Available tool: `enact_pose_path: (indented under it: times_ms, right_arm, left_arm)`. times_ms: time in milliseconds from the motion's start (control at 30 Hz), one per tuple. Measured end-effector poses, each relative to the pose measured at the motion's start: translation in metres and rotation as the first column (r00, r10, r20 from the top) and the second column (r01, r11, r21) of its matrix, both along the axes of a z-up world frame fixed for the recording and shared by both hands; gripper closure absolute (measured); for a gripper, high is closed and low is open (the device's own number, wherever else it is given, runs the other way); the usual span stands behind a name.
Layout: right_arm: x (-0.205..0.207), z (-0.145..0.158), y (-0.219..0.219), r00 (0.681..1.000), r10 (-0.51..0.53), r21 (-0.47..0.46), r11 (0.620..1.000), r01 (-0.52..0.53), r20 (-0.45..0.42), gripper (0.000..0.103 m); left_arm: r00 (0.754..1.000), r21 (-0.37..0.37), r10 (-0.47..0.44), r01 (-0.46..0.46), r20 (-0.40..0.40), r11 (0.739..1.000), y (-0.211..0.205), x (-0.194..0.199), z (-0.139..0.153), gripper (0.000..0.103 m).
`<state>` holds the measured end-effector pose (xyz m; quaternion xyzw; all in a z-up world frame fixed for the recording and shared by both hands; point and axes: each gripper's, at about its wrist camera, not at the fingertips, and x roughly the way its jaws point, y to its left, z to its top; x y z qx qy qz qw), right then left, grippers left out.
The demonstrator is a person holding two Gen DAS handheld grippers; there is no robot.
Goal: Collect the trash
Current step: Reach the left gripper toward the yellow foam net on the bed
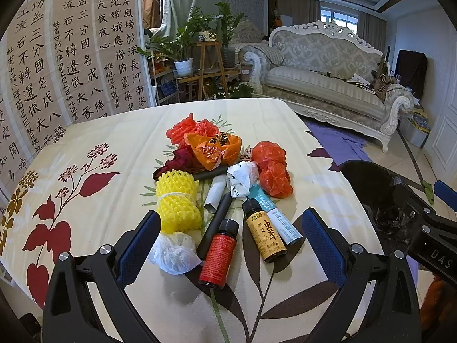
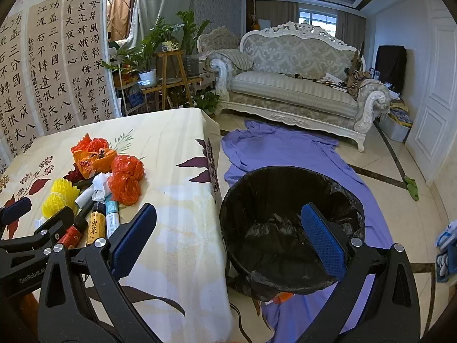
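Table [image 1: 94, 143], cream floral cloth w/ dark-red leaf print. Trash heaped near centre.

1. Yellow foam fruit net [image 1: 177, 203], tied at the waist w/ a band; left side of heap.
2. White crumpled plastic bag [image 1: 174, 253], touching the net's near end, just beside left gripper's left finger.
3. Small brown bottle, red label, black cap [image 1: 219, 253]; lying down, nearest item, between the left fingers.
4. Small brown bottle, yellow label w/ Chinese characters [image 1: 265, 231]; lying just right of no. 3.
5. Slim white-and-teal carton [image 1: 278, 218]; alongside no. 4, touching.
6. Black tube [image 1: 214, 225]; lying left of no. 3.
7. White paper roll [image 1: 214, 194] and crumpled white wrapper [image 1: 241, 178]; mid-heap.
8. Orange-red plastic bag, bunched [image 1: 272, 173]; right side.
9. Orange plastic bag [image 1: 212, 150] and red foam net [image 1: 188, 130]; far end.

Round bin w/ black liner [image 2: 288, 228]; on floor off table's right edge, on purple sheet [image 2: 274, 148].

Left gripper [image 1: 231, 240]: jaws wide, holding nothing, above nos. 3–4.
Right gripper [image 2: 228, 237]: jaws wide, holding nothing, straddling table edge and bin.
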<state>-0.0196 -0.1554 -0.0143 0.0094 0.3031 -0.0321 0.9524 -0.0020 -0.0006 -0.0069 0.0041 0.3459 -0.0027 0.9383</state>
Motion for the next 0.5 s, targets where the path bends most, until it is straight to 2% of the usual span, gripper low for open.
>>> enact_pose_path:
  times_ms: [467, 500]
  right_arm:
    - [-0.001, -0.0034, -0.0017, 1.0, -0.001, -0.002, 1.0, 0.001, -0.006, 0.004]
    - [-0.0015, -0.004, -0.0019, 1.0, 0.0, -0.001, 1.0, 0.0, -0.008, 0.004]
  left_arm:
    - [1.0, 0.004, -0.007, 0.007, -0.004, 1.0, -0.0008, 0.0034, 0.0015, 0.007]
    - [1.0, 0.009, -0.006, 0.006, 0.014, 1.0, -0.0014, 0.0029, 0.0019, 0.007]
